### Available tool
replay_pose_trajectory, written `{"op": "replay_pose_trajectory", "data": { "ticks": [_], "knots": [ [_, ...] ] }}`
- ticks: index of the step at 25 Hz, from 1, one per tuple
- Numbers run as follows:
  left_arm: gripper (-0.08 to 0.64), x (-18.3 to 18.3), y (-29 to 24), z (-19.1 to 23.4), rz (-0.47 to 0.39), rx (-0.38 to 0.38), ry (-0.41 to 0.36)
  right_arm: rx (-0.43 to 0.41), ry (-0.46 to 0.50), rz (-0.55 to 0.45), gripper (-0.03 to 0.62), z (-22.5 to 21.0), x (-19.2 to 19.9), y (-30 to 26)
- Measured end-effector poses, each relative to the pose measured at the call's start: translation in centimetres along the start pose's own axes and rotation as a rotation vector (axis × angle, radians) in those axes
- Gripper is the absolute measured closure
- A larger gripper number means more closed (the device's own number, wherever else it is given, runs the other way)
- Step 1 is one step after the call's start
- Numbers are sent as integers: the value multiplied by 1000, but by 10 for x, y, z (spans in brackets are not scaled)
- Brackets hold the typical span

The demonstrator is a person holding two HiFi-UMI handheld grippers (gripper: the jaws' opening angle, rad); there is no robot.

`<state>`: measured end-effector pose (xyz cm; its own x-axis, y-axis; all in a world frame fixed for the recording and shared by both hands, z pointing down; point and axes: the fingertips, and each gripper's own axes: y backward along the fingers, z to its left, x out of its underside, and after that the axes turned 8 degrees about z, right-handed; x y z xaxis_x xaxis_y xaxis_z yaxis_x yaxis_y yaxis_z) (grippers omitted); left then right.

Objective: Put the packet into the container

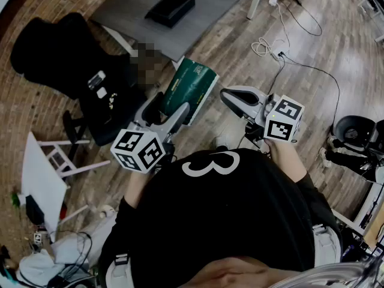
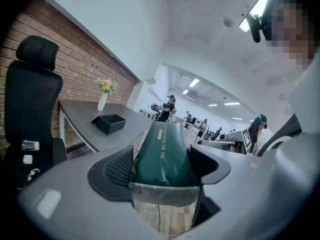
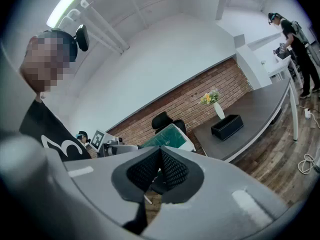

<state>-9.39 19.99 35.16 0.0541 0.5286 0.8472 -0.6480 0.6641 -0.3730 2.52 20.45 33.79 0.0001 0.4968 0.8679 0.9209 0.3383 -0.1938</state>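
Note:
A dark green packet (image 1: 191, 89) is held up in the air above the wooden floor, with my left gripper (image 1: 171, 110) shut on its lower end. In the left gripper view the packet (image 2: 165, 156) fills the gap between both pads and points away toward the table. The black open container (image 1: 171, 8) sits on the grey table (image 1: 126, 8) ahead, and it also shows as the container (image 2: 110, 123) left of the packet. My right gripper (image 1: 231, 98) hovers to the packet's right, shut with nothing in it; its pads (image 3: 171, 170) meet.
A black office chair (image 1: 66, 47) stands left of the table. A white frame (image 1: 48, 167) lies on the floor at the left. Cables (image 1: 270, 47) trail over the floor at the right. A vase of flowers (image 2: 103, 96) stands on the table's far end. People stand in the background.

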Motion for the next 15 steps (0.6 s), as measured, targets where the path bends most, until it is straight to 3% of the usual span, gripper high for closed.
{"op": "replay_pose_trajectory", "data": {
  "ticks": [15],
  "knots": [
    [187,-30,-59,-25,-25,-45,-45,-4,26,-43,592,-53,-38,50]
  ]
}}
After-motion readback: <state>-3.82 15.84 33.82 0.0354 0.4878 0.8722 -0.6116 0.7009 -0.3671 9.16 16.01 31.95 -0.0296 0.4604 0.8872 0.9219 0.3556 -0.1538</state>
